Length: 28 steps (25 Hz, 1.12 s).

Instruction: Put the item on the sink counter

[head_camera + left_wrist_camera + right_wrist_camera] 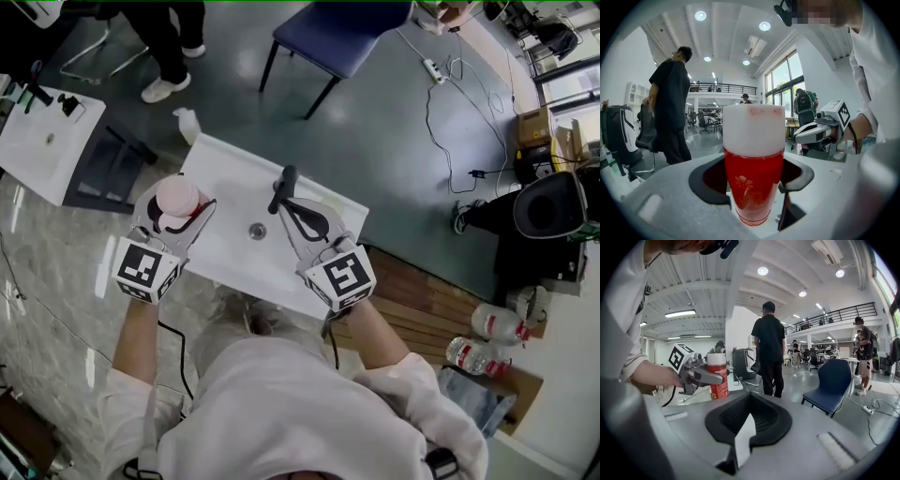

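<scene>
A grey floor (394, 141) fills most of the head view, seen steeply from above. At the near edge is the person (281, 403) wearing the camera, in a white top, with both arms reaching forward and a gripper in each hand.

In the middle stands the white sink counter (225, 157), set at a slant, with a shallow basin and a small round drain (257, 231) at its centre. Beyond it, at the far side, is a blue chair (342, 33) on dark legs. To the far left a second person (169, 42) in dark clothes and white shoes stands on the floor. Near them is another white sink unit (47, 141), well apart from the first.

The left gripper (182, 195) hangs over the left end of the sink counter. Its claw is clamped on a bottle (753, 187), one jaw on each side. The bottle is upright, with a clear red body, a small flower mark on the front and a tall white cap. It sits over the counter's left edge. Whether its base touches the top cannot be told.

The right gripper (285, 180) is over the right half of the basin, just right of the drain. Its claw is closed, the black tips meeting, with nothing between them. Each gripper carries a cube with black and white square markers near the hand.
</scene>
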Tool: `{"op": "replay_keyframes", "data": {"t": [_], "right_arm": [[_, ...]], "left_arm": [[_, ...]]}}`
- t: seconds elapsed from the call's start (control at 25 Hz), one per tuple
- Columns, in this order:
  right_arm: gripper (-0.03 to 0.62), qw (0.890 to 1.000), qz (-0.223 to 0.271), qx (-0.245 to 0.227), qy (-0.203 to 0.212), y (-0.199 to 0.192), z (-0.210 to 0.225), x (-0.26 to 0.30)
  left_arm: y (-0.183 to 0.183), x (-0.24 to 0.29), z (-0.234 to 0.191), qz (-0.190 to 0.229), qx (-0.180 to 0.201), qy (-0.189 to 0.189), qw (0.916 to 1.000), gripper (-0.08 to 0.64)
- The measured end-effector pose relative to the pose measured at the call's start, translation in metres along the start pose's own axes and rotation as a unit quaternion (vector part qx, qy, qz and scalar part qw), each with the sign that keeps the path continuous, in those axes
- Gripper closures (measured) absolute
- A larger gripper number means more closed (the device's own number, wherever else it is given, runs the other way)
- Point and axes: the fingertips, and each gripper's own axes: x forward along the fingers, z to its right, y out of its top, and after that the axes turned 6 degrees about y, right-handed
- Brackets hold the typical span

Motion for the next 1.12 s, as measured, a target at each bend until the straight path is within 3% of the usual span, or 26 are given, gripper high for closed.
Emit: {"op": "replay_keyframes", "data": {"t": [1.12], "right_arm": [[0.588, 0.997, -0.049, 0.055, -0.026, -0.076, 0.055, 0.042]], "left_arm": [[-0.123, 0.14, -0.061, -0.027, 0.005, -0.015, 0.9995, 0.261]]}}
